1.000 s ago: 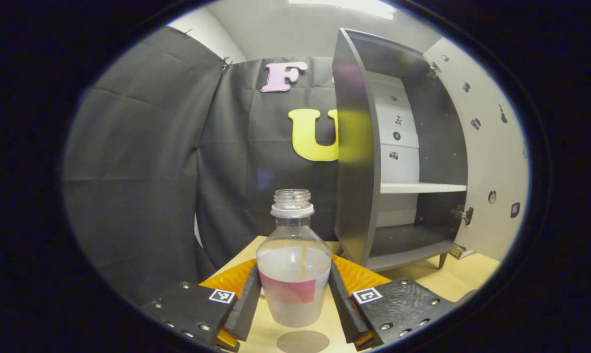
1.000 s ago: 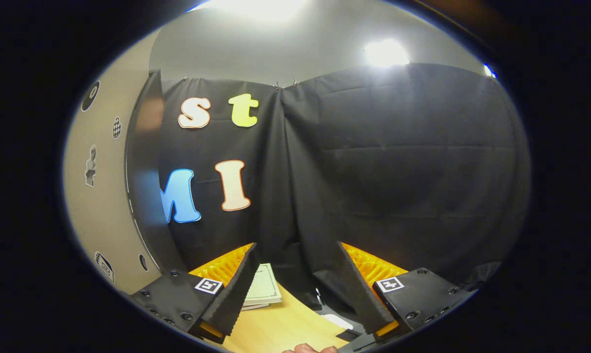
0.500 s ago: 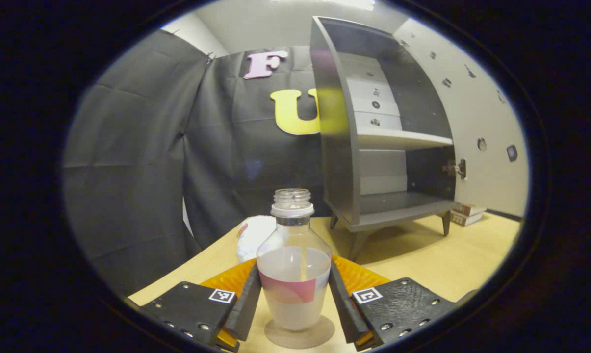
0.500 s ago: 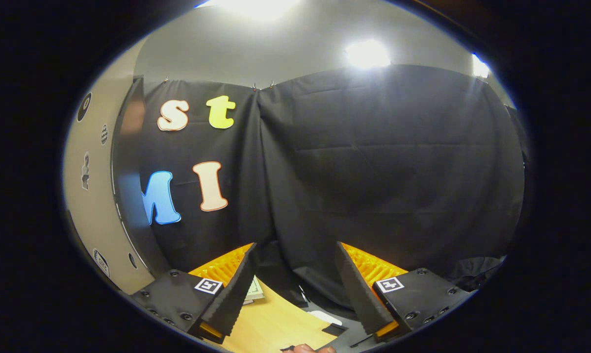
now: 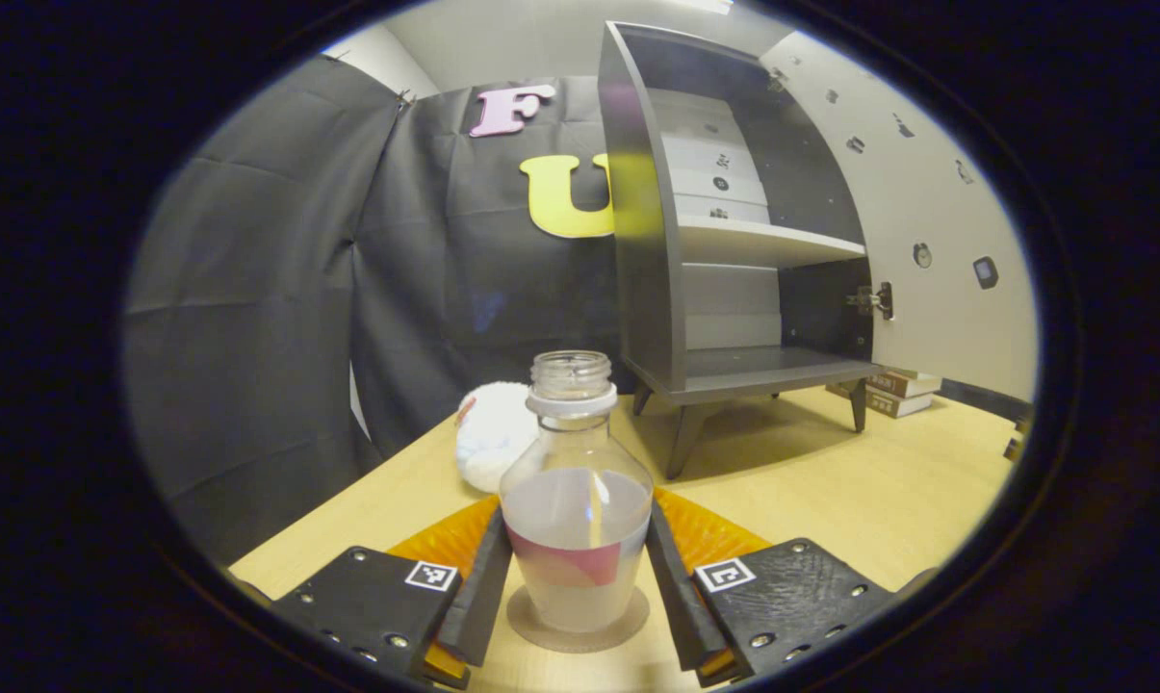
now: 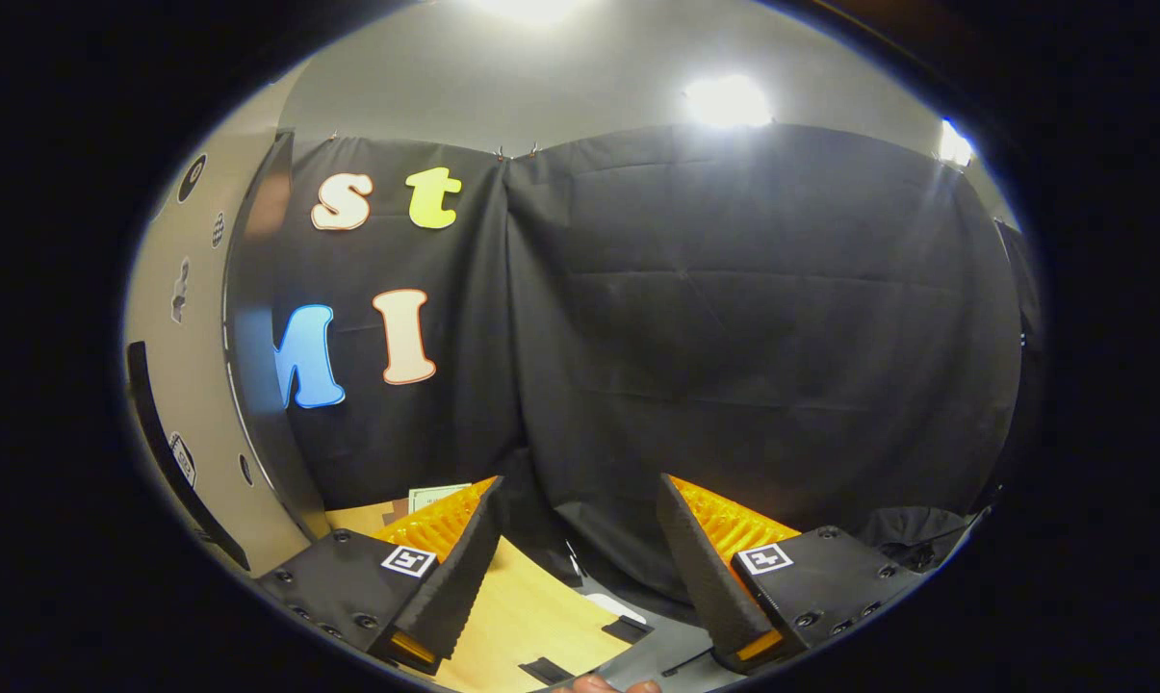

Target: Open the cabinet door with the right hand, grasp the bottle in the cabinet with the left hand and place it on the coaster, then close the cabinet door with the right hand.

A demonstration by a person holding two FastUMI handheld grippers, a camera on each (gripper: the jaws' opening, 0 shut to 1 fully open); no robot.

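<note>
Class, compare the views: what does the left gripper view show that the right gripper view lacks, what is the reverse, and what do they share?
Left gripper view: the bottle stands on the coaster between the left hand-held gripper fingers, with the open cabinet and a white fluffy item behind. Right gripper view: the right hand-held gripper, open and holding nothing, a sheet of paper and a fingertip at the bottom. Both: the wooden table, the cabinet door and the black cloth wall.

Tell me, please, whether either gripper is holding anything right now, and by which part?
The left gripper holds the bottle by its lower body, over the coaster. The right gripper is open and holds nothing.
</note>
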